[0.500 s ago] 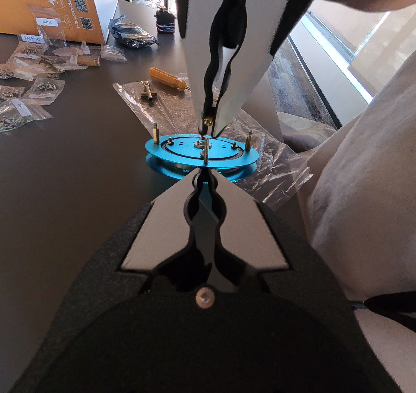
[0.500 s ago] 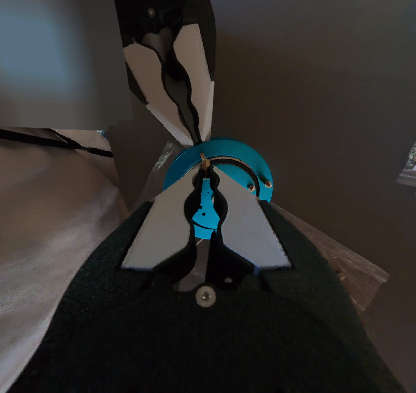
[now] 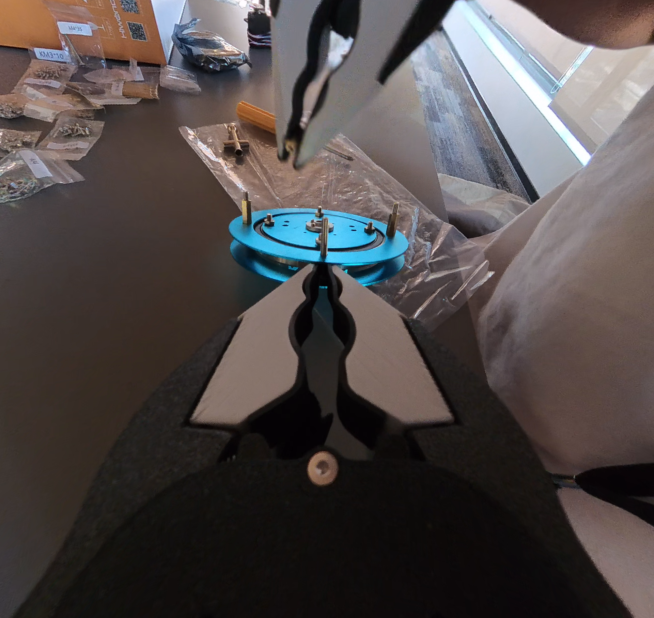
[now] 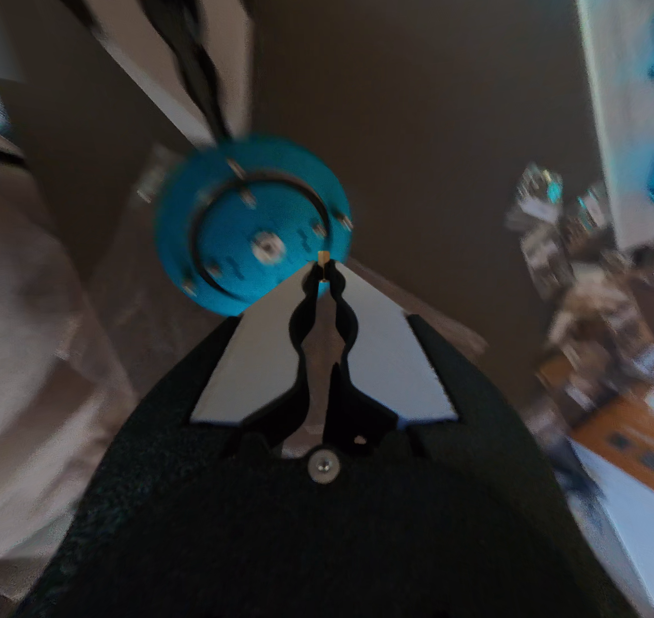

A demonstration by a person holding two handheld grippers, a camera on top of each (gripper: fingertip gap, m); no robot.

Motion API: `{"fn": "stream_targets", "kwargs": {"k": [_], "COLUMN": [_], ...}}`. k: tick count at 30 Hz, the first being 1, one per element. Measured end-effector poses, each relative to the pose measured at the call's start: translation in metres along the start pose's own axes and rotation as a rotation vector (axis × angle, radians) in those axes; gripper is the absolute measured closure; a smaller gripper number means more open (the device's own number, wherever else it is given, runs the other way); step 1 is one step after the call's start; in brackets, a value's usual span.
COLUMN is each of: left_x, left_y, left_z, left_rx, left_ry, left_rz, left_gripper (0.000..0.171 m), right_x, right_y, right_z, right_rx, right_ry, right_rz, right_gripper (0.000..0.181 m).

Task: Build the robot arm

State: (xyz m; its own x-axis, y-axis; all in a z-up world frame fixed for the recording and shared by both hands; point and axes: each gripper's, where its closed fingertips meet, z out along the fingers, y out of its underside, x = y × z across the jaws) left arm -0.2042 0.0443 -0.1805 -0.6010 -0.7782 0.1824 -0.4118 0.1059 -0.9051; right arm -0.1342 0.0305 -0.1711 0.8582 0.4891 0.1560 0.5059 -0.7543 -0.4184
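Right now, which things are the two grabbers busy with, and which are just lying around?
Busy with:
left gripper, shut on the blue disc
right gripper, pinching a small brass standoff above it

Lying around:
cross wrench
yellow-handled screwdriver
orange box
screw bags

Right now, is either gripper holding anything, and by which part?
The right gripper pinches a small brass standoff by its lower part, its top poking out. The left gripper clamps the near rim of the blue disc assembly.
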Motion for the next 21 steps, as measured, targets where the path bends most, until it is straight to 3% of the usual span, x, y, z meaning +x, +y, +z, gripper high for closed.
{"fn": "stream_targets", "kwargs": {"k": [4, 10, 14, 21], "left_x": [0.002, 0.006, 0.006, 0.005], "left_y": [0.004, 0.008, 0.008, 0.009], "left_z": [0.000, 0.002, 0.001, 0.001], "left_rx": [-0.022, -0.049, -0.051, -0.049], "left_ry": [-0.007, -0.007, -0.003, 0.014], "left_rz": [0.029, 0.059, 0.060, 0.032], "left_gripper": [0.168, 0.169, 0.170, 0.170], "right_x": [0.032, 0.026, 0.025, 0.026], "right_y": [0.091, 0.112, 0.112, 0.108], "right_z": [-0.003, 0.021, 0.026, 0.026], "right_rx": [-0.347, -0.301, -0.170, -0.010], "right_ry": [0.062, -0.054, -0.110, -0.067], "right_rz": [-0.035, -0.022, 0.082, 0.189], "right_gripper": [0.177, 0.177, 0.168, 0.168]}}
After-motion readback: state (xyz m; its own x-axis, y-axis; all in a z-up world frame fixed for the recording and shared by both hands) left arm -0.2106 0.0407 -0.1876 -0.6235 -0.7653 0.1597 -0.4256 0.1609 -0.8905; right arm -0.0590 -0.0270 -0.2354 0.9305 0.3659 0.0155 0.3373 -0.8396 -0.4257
